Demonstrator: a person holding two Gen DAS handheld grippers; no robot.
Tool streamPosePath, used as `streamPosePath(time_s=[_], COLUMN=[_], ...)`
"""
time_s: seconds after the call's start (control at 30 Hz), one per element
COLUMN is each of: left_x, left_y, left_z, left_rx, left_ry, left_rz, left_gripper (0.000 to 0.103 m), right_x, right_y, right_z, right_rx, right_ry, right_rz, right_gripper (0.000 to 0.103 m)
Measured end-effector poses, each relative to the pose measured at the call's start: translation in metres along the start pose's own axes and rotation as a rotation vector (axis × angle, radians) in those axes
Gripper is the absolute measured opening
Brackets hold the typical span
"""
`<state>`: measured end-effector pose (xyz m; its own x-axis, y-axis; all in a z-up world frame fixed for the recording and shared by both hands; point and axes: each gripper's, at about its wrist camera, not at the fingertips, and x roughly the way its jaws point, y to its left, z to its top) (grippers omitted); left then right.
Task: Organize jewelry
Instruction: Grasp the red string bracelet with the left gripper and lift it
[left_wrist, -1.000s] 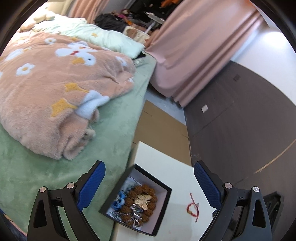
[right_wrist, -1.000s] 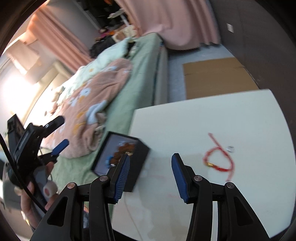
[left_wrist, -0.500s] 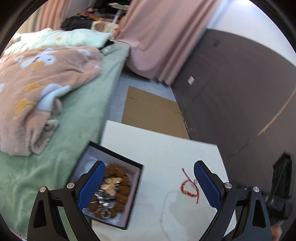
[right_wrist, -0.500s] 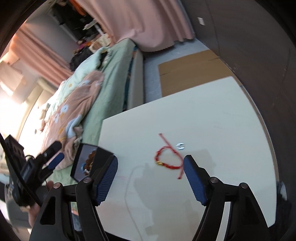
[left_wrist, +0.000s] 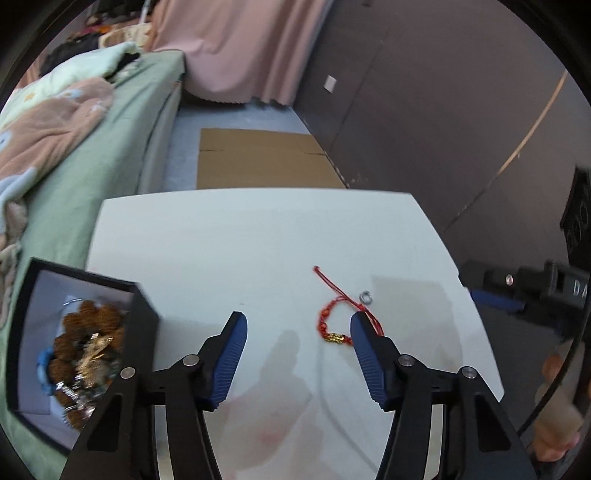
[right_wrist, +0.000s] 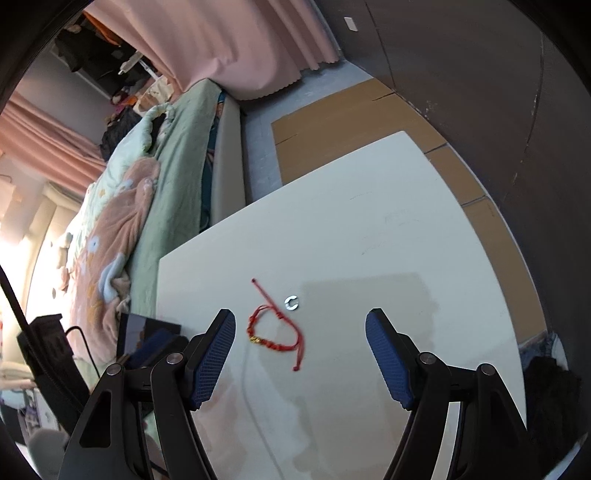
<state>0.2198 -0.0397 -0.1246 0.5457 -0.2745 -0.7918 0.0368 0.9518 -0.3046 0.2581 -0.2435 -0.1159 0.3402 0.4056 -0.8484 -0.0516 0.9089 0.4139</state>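
Observation:
A red cord bracelet with a gold bead lies on the white table. A small silver ring lies just beyond it. At the table's left edge a black box holds brown beads and other jewelry. My left gripper hovers above the table with its jaws closing and nothing between them; the bracelet lies by its right fingertip. Hovering over the bracelet, my right gripper is open and holds nothing.
A bed with a green sheet and a pink blanket runs along the table's left side. Flat cardboard lies on the floor beyond the table. A dark wall and pink curtains stand behind.
Both views have swung from the bed toward the table and the bracelet. The left jaws have narrowed. The right jaws have spread wider.

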Motion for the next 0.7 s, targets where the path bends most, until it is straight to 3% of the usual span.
streamPosePath(time_s=[0.27,0.33,0.57,0.6,0.7], left_x=[0.029,0.04,0.058,0.059,0.061], left_y=[-0.019,-0.02,-0.031,-0.033,-0.035], left_z=[-0.005,-0.004,-0.003,-0.004,-0.003], left_rx=[0.071,0.075,0.119,0.128,0.129], left_ry=[0.019,0.032,0.038,0.039,0.042], left_rz=[-0.013,-0.017,0.028,0.035,0.053], left_gripper=[0.056,0.047,0.041,0.037,0.007], right_x=[0.012,0.015,0.021,0.021,0.022], right_y=[-0.019,-0.024,-0.027,-0.027,-0.025], right_z=[0.011,0.013,0.017,0.018,0.018], right_rx=[0.05,0.067,0.072,0.073,0.074], right_ry=[0.02,0.023,0.033,0.036,0.043], right_rz=[-0.047,-0.053,-0.068,-0.069,-0.063], right_gripper=[0.073,0.073,0.073,0.073,0.073])
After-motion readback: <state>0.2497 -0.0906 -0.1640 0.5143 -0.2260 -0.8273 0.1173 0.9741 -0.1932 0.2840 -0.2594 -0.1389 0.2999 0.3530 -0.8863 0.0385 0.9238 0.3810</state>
